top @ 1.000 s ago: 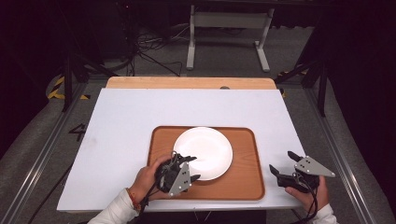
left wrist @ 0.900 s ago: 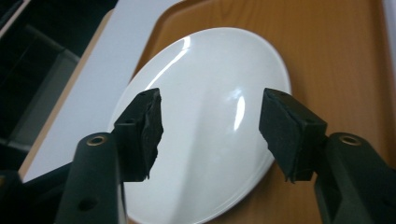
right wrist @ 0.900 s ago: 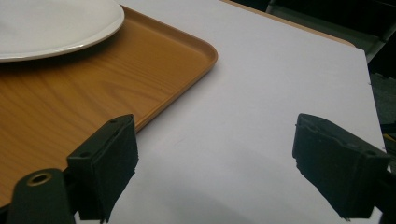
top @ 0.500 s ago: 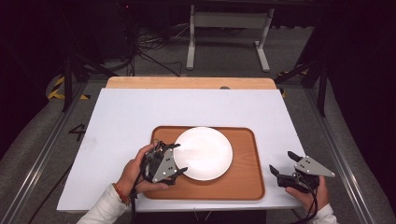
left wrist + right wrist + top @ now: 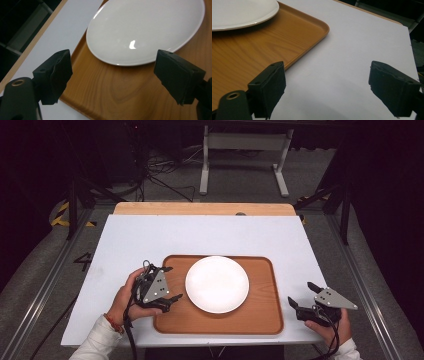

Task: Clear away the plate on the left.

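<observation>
The white plate lay on the wooden tray, and the left gripper, jaws just opened wide and empty beside the plate, looked done placing and ready to pull away.

Plate on the tray — tray on the table, toward its near edge.

Lab or test rig, not a home: white bench on a metal frame, loose cables on grey carpet behind, hazard tape on the floor, black-curtained surroundings, bare equipment stand at back.
</observation>
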`<state>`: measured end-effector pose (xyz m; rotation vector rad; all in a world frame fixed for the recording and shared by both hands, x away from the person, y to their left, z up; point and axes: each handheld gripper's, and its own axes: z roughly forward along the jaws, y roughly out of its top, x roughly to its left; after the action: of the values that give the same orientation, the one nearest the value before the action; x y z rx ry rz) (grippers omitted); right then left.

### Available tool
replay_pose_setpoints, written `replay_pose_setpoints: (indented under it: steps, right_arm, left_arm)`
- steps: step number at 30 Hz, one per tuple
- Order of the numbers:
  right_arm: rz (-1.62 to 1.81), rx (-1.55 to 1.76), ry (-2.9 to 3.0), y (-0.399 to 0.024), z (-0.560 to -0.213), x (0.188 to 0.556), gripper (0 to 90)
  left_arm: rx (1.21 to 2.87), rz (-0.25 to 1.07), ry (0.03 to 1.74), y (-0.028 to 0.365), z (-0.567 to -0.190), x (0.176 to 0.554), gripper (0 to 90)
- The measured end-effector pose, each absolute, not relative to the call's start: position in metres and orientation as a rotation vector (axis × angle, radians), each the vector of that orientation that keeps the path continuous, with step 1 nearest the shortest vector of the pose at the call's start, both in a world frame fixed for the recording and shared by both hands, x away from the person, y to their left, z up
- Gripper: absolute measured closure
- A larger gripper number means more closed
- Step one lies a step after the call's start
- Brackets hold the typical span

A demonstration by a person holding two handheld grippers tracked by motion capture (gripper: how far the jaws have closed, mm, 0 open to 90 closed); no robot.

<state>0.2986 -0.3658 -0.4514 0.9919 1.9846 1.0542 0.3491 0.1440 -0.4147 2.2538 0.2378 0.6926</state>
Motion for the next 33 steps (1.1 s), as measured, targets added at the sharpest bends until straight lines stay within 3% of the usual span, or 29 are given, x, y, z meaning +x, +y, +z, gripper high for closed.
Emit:
replay_pose_setpoints:
  steps: [33]
  right_arm:
    - [1.061, 0.997, 1.977, -0.368, -0.451, 0.299, 14.8]
  left_arm:
    - [2.279, 0.664, 0.548, 0.228, -0.45, 0.347, 13.7]
